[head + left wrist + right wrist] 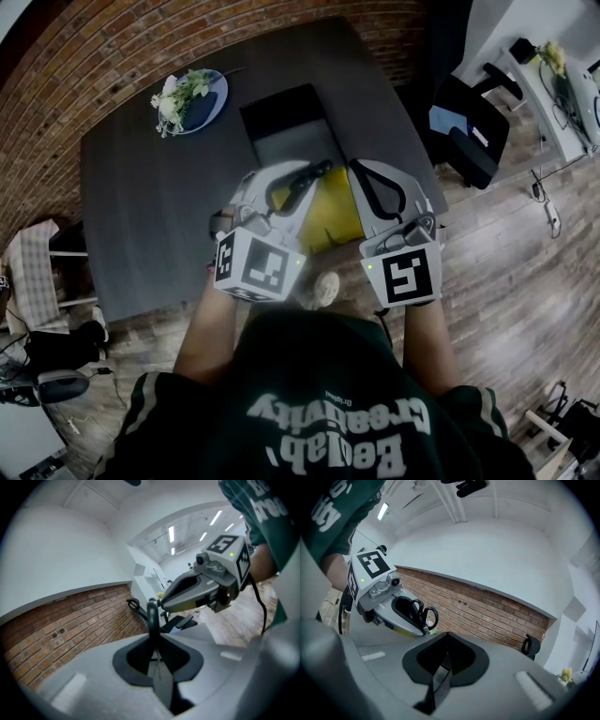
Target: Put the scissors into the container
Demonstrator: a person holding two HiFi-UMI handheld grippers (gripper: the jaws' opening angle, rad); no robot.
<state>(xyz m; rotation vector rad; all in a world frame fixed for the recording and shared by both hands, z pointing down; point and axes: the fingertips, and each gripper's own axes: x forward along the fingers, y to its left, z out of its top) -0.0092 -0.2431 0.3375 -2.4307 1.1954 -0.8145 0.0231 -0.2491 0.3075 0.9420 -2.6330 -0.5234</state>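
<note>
My left gripper (312,174) is shut on black-handled scissors (302,184), held above the near edge of the dark table (150,206). In the left gripper view the scissors (153,620) stand upright between the jaws, with a handle loop sticking out past the tips. In the right gripper view the scissors' two loops (420,612) jut from the left gripper (423,629). My right gripper (360,169) hangs close beside it, to the right, shut with nothing in it (443,665). A dark open box (281,120) sits on the table just beyond both grippers.
A yellow flat thing (330,216) lies on the table under the grippers. A blue plate with flowers (192,98) rests at the far left of the table. A black chair (469,127) stands to the right on the wood floor. A brick wall (112,56) runs behind.
</note>
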